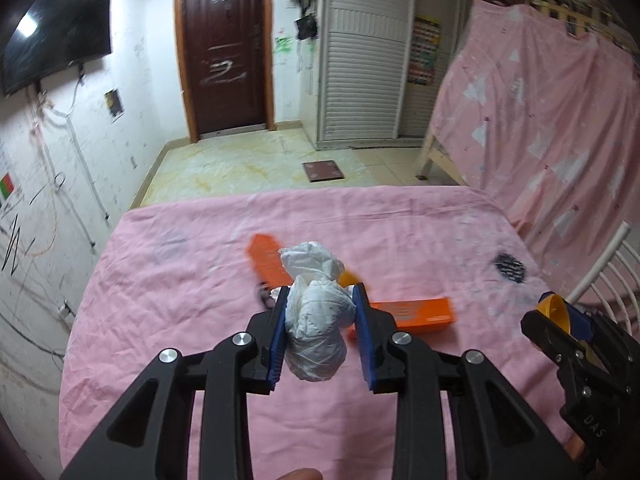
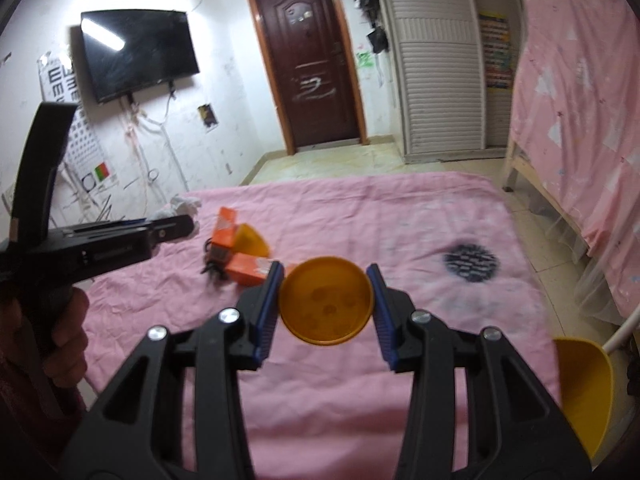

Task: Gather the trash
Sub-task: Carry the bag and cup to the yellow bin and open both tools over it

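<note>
Your left gripper point(image 1: 320, 312) has its blue-padded fingers point(image 1: 279, 336) pinching a crumpled white plastic bag point(image 1: 318, 320). The wad fills the gap between the pads, bulges out above and below them, and hangs clear of the bedding. Your right gripper point(image 2: 326, 300) has its fingers point(image 2: 267, 312) clamped on the rim of a round yellow-orange plastic lid point(image 2: 326, 300), one pad on each side, with the disc's face turned to the camera and lifted off the cover.

Both grippers are over a bed with a wrinkled pink sheet point(image 2: 360, 216). Just beyond the white bag lie two orange cartons point(image 1: 416, 314), one behind it and one stretching to the right, with a small black tangled item point(image 2: 212, 270) beside them. In the right wrist view, another yellow-orange piece point(image 2: 250, 240) lies against those cartons, and a dark round print point(image 2: 471, 263) marks the sheet to the right, well apart from them. A yellow curved plastic part point(image 2: 586, 392) shows at the lower right edge of that view, off the side of the bed.

Your hand point(image 2: 60, 336) is wrapped around the left gripper's handle. Farther out are the tiled floor point(image 1: 240, 164), a dark brown door point(image 1: 224, 44), a wall-mounted TV point(image 2: 136, 52), white louvered cupboard doors point(image 1: 364, 64) and a pink cloth point(image 1: 540, 112) draped over a wooden frame.
</note>
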Demonstrator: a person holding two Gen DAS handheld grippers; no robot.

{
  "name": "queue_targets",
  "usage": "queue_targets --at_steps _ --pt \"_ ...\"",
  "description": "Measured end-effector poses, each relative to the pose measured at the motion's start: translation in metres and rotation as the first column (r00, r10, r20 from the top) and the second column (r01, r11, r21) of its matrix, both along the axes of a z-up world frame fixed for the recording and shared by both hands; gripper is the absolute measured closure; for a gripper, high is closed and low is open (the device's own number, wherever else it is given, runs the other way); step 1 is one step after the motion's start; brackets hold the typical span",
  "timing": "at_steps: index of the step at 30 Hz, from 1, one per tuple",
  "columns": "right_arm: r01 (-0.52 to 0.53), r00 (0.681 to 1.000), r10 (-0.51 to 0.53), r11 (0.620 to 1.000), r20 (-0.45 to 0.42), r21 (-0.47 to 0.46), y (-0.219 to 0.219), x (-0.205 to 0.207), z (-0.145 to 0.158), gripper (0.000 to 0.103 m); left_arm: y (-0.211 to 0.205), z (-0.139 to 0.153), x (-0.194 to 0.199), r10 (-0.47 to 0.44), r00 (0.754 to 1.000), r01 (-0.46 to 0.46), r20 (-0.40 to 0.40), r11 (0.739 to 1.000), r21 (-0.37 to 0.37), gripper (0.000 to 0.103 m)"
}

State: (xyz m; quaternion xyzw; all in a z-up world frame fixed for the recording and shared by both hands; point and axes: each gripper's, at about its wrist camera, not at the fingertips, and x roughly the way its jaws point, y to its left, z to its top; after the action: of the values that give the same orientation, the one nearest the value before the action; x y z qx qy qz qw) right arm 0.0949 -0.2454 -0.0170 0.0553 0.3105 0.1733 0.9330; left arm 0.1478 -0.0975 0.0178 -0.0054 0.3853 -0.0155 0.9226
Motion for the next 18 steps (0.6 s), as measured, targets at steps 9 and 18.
queue_targets --at_steps 9,18 --pt "0.114 0.992 -0.115 0.993 0.044 0.019 -0.066 -0.020 0.012 0.063 -0.074 0.007 -0.004 -0.121 0.993 0.121 -0.002 0.992 0.019 0.080" --pt "0.276 0.957 -0.280 0.959 0.073 0.063 -0.137 -0.041 0.017 0.063 -0.142 0.004 -0.014 -0.256 0.966 0.257 -0.041 0.966 0.013 0.080"
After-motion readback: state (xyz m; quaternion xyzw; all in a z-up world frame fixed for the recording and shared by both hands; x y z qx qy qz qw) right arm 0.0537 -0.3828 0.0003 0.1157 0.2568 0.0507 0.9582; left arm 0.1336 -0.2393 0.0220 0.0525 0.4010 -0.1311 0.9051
